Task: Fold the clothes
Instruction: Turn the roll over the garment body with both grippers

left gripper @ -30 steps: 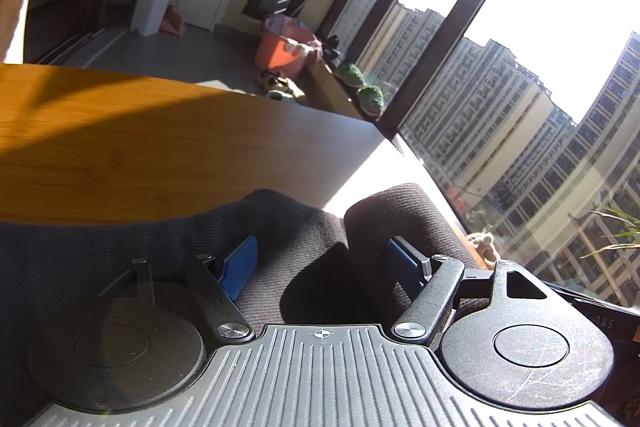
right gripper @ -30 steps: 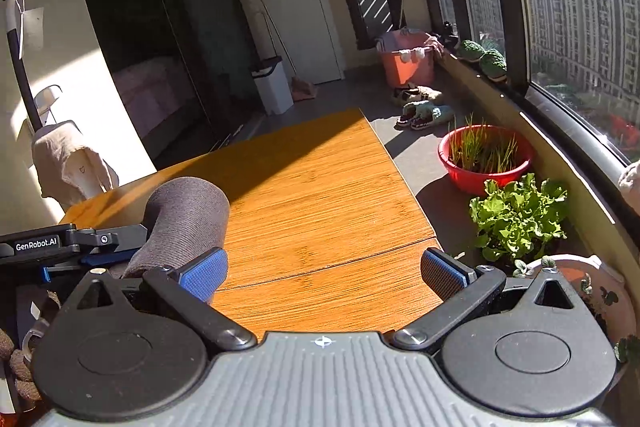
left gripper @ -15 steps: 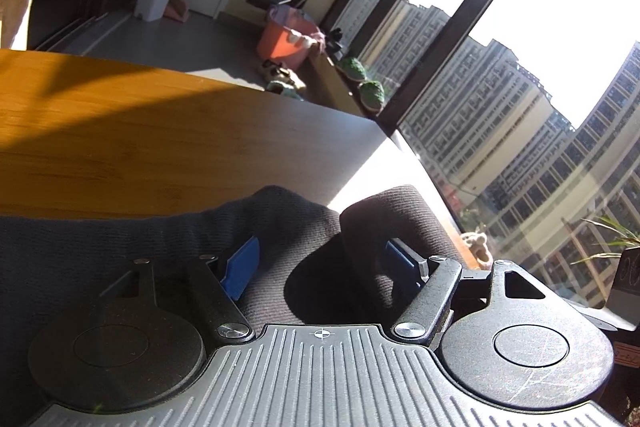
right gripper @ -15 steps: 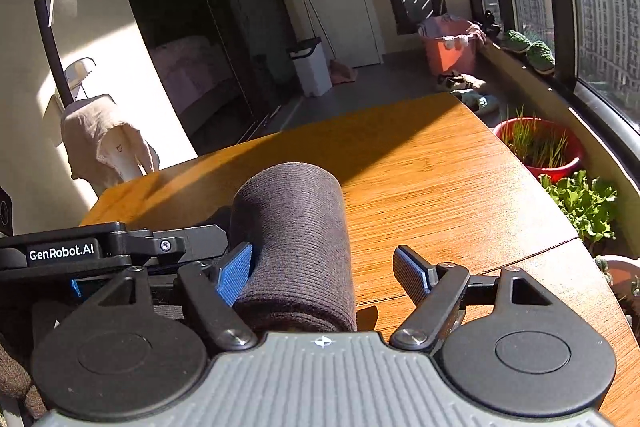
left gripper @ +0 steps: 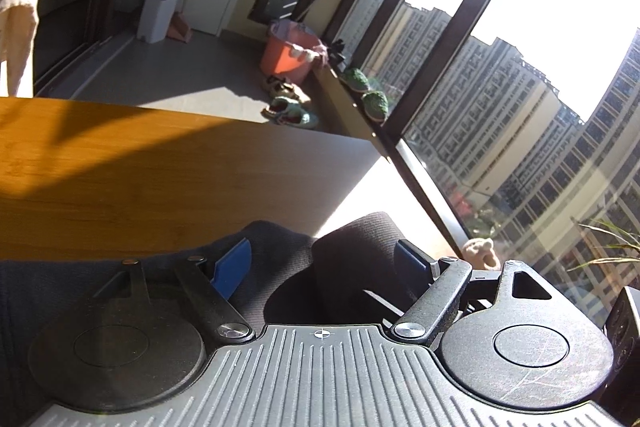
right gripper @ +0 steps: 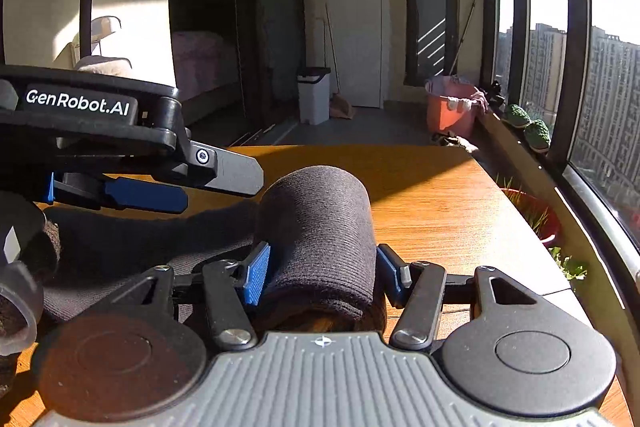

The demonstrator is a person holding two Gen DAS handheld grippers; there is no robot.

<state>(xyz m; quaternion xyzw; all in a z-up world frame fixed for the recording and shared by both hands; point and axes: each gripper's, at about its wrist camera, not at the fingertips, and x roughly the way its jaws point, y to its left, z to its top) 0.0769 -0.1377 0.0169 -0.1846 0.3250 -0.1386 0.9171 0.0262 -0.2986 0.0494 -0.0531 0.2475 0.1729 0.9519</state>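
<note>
Hidden: garment [right gripper: 320, 227] near end cut off behind right tongs [right gripper: 320, 273].
Texture: dark ribbed knit, rolled, on wooden counter [right gripper: 440, 211].
Right tongs: clamped on roll.
Left tongs [left gripper: 320, 263]: apart, straddling fabric.

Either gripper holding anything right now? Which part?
Right gripper is shut on the rolled end of the dark knit garment. Left gripper has garment folds between its fingers; grip cannot be told.
</note>
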